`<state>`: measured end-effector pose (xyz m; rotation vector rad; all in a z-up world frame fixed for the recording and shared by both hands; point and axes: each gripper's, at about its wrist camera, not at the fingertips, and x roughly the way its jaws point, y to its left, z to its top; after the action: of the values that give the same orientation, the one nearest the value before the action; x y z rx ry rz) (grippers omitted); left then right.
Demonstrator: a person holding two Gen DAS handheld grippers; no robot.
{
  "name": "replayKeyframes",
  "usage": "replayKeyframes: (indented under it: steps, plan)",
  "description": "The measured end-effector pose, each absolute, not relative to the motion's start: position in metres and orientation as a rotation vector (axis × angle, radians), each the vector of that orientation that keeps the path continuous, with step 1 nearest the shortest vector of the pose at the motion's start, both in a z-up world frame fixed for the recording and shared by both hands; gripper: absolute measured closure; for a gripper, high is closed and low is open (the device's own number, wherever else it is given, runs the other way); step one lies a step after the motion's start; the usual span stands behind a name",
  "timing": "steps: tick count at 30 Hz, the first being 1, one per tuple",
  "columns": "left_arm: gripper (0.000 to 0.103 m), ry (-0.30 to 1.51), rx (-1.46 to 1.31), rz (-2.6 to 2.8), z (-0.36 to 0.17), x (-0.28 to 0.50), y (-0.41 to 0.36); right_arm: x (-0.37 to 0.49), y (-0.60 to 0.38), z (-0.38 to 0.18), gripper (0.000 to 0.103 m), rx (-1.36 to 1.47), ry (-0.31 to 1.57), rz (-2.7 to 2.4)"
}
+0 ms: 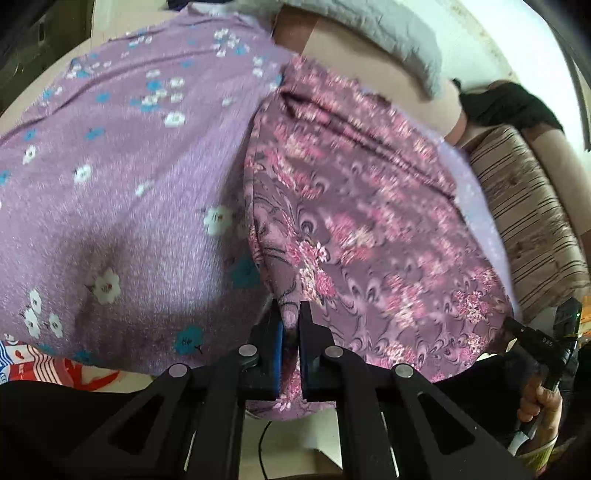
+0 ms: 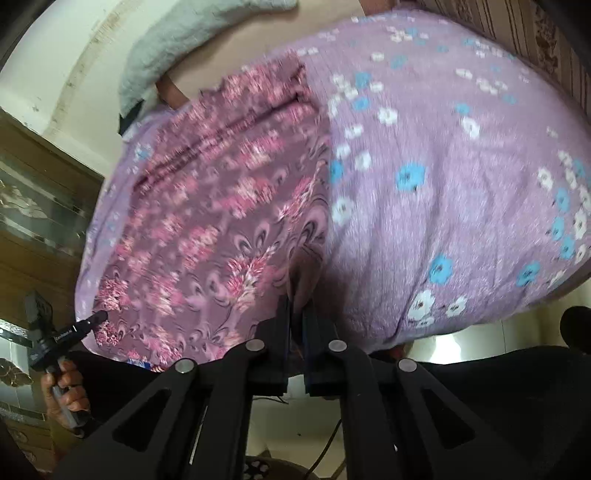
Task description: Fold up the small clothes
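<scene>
A mauve garment with pink flowers (image 1: 362,221) lies spread on a lilac sheet with white and blue flowers (image 1: 122,177). My left gripper (image 1: 290,314) is shut on the garment's near left edge. My right gripper (image 2: 296,302) is shut on the same garment's (image 2: 221,221) near right edge, beside the lilac sheet (image 2: 461,184). Each gripper shows in the other's view, the right one (image 1: 517,326) at the garment's far side and the left one (image 2: 99,316) likewise.
A grey towel (image 1: 388,33) lies at the back of the bed. A striped brown cushion (image 1: 532,221) and a dark cloth (image 1: 509,103) sit to the right. A red and white striped cloth (image 1: 44,365) lies at lower left. A wooden cabinet (image 2: 37,206) stands at left.
</scene>
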<state>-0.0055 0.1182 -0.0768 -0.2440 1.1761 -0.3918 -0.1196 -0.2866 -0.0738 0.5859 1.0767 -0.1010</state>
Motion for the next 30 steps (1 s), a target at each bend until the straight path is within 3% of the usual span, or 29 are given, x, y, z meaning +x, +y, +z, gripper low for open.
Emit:
replayKeyframes:
  steps: [19, 30]
  plan:
    - [0.099, 0.974, -0.337, -0.426, -0.004, 0.036, 0.121, -0.085, -0.296, -0.016, 0.097, 0.612, 0.842, -0.068]
    - [0.098, 0.93, -0.316, -0.406, 0.02, 0.112, 0.1, -0.011, -0.326, 0.005, 0.097, 0.566, 0.788, -0.096]
